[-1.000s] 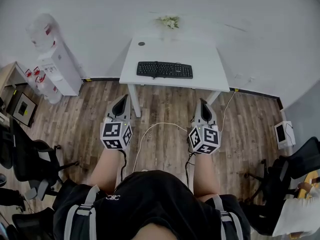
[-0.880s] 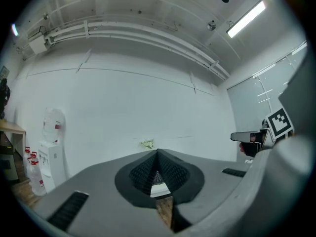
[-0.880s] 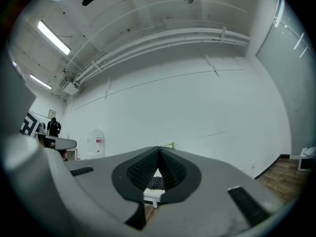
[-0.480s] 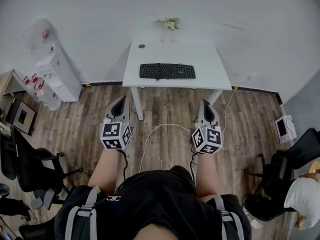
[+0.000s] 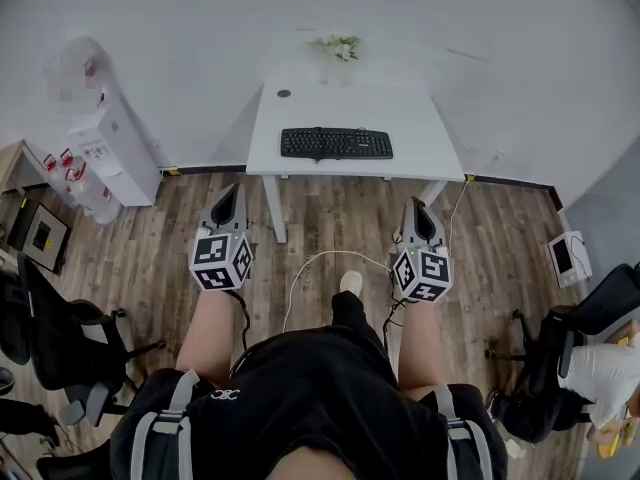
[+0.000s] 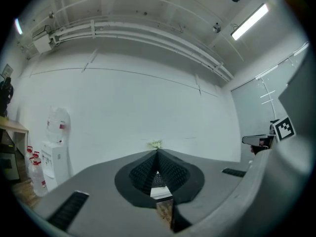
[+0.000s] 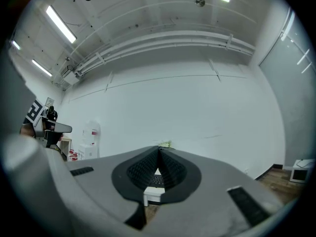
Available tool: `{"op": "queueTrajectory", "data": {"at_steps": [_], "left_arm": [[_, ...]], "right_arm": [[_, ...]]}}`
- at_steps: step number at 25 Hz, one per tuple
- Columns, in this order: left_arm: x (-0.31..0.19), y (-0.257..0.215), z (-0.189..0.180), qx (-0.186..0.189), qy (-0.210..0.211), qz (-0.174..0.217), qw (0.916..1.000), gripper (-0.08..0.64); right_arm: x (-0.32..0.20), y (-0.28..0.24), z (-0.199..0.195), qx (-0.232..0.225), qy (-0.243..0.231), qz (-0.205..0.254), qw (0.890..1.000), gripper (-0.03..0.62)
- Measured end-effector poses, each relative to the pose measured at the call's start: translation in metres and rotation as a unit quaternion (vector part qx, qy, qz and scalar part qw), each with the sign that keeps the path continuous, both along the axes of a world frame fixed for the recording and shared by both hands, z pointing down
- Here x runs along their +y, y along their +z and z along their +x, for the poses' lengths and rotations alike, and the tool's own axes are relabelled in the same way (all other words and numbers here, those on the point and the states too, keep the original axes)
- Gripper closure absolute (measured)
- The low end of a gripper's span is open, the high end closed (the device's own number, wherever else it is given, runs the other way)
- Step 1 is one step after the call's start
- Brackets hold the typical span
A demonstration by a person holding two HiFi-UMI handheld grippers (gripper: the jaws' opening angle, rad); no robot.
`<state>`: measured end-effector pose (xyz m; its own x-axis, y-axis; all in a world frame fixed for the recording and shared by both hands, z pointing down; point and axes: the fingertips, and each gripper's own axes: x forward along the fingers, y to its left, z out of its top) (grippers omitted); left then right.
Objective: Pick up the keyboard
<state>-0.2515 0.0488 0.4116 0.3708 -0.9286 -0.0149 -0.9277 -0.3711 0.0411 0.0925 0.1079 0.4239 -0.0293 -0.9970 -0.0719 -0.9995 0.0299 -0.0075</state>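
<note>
A black keyboard (image 5: 336, 143) lies near the front edge of a white desk (image 5: 420, 128) against the far wall. My left gripper (image 5: 229, 193) is shut and empty, held level over the wooden floor short of the desk's left front corner. My right gripper (image 5: 415, 207) is also shut and empty, short of the desk's right front side. In the left gripper view the shut jaws meet at a point (image 6: 157, 153). In the right gripper view they meet the same way (image 7: 158, 150), with a bit of the keyboard (image 7: 157, 180) showing in the gap below.
A small plant (image 5: 339, 45) and a dark round disc (image 5: 285, 93) sit on the desk. A water dispenser (image 5: 100, 133) stands at the left wall. Office chairs (image 5: 55, 328) (image 5: 575, 338) flank me. A white cable (image 5: 310, 263) runs across the floor. A small monitor (image 5: 565, 258) lies at right.
I have stepped closer to the desk. The left gripper has shifted leftward and the right gripper slightly right and lower. One foot now shows between the grippers. Both stay shut.
</note>
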Motion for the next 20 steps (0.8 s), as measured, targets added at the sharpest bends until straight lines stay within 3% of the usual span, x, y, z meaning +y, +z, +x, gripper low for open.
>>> {"op": "queueTrajectory", "data": {"at_steps": [6,10,20], "left_arm": [[-0.023,0.006,0.013,-0.004,0.013,0.0,0.9999,0.552],[-0.057,0.021,0.022,-0.029,0.004,-0.002,0.9996,0.552],[-0.185,0.046,0.056,-0.02,-0.013,-0.02,0.9995,0.552]], "right_arm": [[-0.034,0.008,0.005,-0.001,-0.003,0.007,1.0,0.589],[-0.072,0.025,0.009,0.013,-0.008,0.0,1.0,0.589],[-0.208,0.044,0.057,0.009,-0.011,-0.015,1.0,0.589]]}}
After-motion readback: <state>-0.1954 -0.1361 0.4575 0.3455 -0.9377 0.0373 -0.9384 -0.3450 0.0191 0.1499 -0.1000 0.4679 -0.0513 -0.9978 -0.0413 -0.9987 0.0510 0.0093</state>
